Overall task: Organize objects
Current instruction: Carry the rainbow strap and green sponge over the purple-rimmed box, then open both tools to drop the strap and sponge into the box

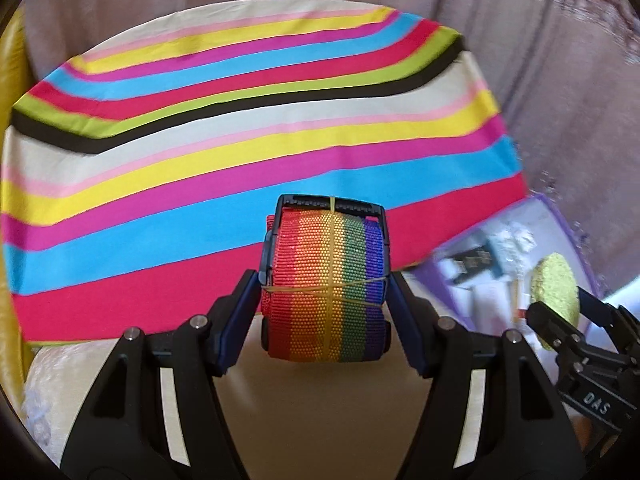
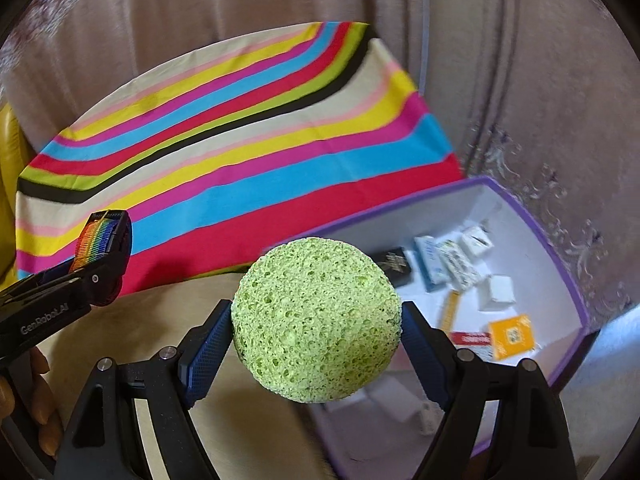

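Observation:
My left gripper (image 1: 326, 292) is shut on a rolled rainbow strap (image 1: 326, 280) with a black buckle, bound by a yellow rubber band, held above the table. It also shows in the right wrist view (image 2: 96, 240). My right gripper (image 2: 316, 332) is shut on a round green sponge (image 2: 316, 320), held over the near edge of a purple-rimmed white box (image 2: 560, 248). The sponge also shows in the left wrist view (image 1: 554, 300), over the box (image 1: 556, 208).
A bright striped cloth (image 1: 240, 140) covers the far part of the cream table (image 2: 168, 312). The box holds several small packets and cards (image 2: 460, 264). Brownish curtains (image 2: 200, 8) hang behind. A yellow chair edge (image 1: 10, 80) is at the left.

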Demonstrator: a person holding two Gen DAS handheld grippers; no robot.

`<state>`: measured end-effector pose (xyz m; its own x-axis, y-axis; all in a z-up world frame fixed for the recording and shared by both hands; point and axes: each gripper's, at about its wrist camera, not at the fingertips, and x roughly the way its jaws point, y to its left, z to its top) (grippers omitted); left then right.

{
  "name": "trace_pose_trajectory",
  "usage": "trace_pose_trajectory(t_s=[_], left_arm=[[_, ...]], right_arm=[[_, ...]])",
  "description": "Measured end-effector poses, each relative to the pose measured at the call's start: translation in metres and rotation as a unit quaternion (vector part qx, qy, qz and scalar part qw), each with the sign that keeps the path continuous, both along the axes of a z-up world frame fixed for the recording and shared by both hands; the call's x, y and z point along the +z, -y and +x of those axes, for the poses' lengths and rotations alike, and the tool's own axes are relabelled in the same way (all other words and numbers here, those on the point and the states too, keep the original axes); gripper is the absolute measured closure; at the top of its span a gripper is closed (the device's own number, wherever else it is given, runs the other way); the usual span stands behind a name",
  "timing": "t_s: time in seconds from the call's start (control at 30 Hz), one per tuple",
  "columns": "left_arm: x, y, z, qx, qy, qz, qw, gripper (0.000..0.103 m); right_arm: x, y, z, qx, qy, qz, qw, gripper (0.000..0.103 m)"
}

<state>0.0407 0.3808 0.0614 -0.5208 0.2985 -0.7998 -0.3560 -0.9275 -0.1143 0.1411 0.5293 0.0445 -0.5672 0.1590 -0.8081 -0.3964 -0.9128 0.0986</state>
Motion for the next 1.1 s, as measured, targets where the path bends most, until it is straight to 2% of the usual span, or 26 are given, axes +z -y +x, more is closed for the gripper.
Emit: trace_pose_trajectory(t_s=[0.17, 0.33, 0.57, 0.7, 0.8, 0.97, 1.1], left_arm=[[0.001, -0.052, 0.012, -0.067, 0.006, 0.008, 0.9977, 0.035], [-0.012, -0.107, 0.024, -0.141, 0.040, -0.001, 0.9892, 0.035], [-0.030, -0.149, 0.028, -0.170, 0.077, -0.039, 0.9816, 0.035], [-0.037, -0.163, 0.031, -0.189, 0.090, -0.046, 0.9767, 0.034], [-0.037, -0.166, 0.033, -0.194, 0.094, -0.052, 0.9752, 0.026], [-0.037, -0.160, 0.030, -0.195, 0.112, -0.041, 0.9736, 0.021], [-0.031, -0.147, 0.040, -0.200, 0.119, -0.030, 0.9721, 0.011]], right_arm=[[0.004, -0.046, 0.032, -0.057, 0.002, 0.006, 0.998, 0.021], [-0.009, -0.091, 0.057, -0.114, 0.024, 0.015, 0.993, 0.021], [-0.028, -0.130, 0.068, -0.152, 0.040, 0.009, 0.987, 0.020], [-0.036, -0.133, 0.068, -0.152, 0.045, 0.000, 0.987, 0.020], [-0.037, -0.133, 0.069, -0.154, 0.049, -0.003, 0.987, 0.020], [-0.032, -0.127, 0.072, -0.158, 0.046, -0.003, 0.986, 0.019], [-0.024, -0.116, 0.072, -0.151, 0.040, 0.005, 0.988, 0.012]])
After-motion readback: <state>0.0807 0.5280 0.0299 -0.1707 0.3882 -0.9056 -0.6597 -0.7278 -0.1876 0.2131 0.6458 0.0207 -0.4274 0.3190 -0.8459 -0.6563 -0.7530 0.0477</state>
